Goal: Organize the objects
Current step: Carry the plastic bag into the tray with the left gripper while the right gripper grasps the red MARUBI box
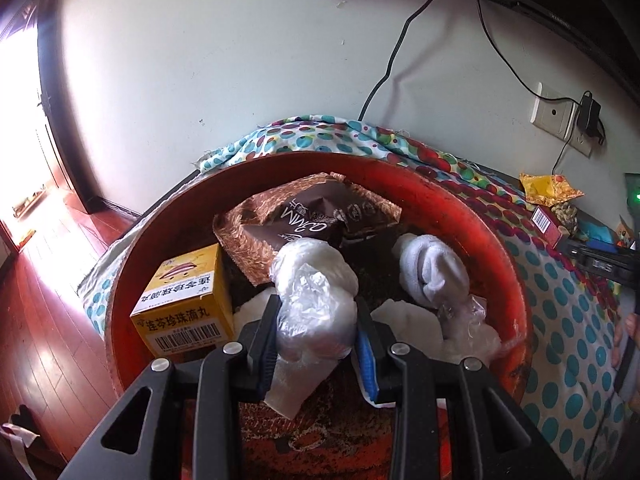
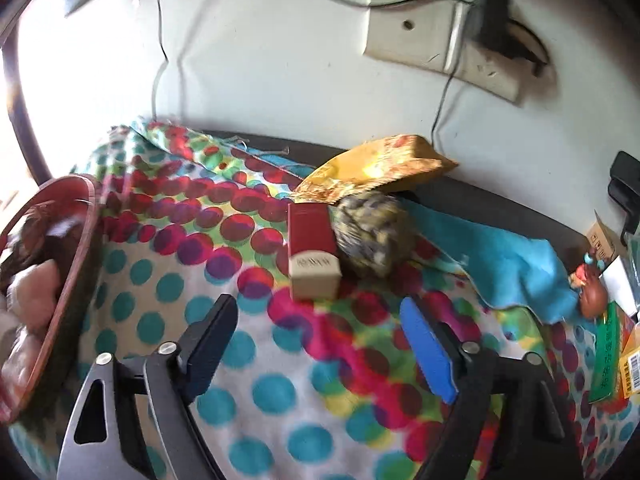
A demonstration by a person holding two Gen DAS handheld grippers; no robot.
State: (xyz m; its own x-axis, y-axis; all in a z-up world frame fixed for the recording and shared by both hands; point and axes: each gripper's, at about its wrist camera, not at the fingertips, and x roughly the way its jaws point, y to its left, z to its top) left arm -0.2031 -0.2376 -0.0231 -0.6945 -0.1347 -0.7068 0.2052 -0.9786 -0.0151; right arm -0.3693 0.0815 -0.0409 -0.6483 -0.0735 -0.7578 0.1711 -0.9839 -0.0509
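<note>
Left gripper [image 1: 316, 328] clamps a plastic-wrapped bundle [image 1: 314, 300] over the red basin [image 1: 516, 280]; right gripper [image 2: 320, 340] gapes empty.

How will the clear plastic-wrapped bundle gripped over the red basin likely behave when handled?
Probably soft: the plastic-wrapped bundle bulges between the left gripper fingers, which are shut on it. Its crinkled film looks slippery, so it may slide. It seems light, and a loose flap hangs below over the red basin, so it should flop rather than roll.
</note>
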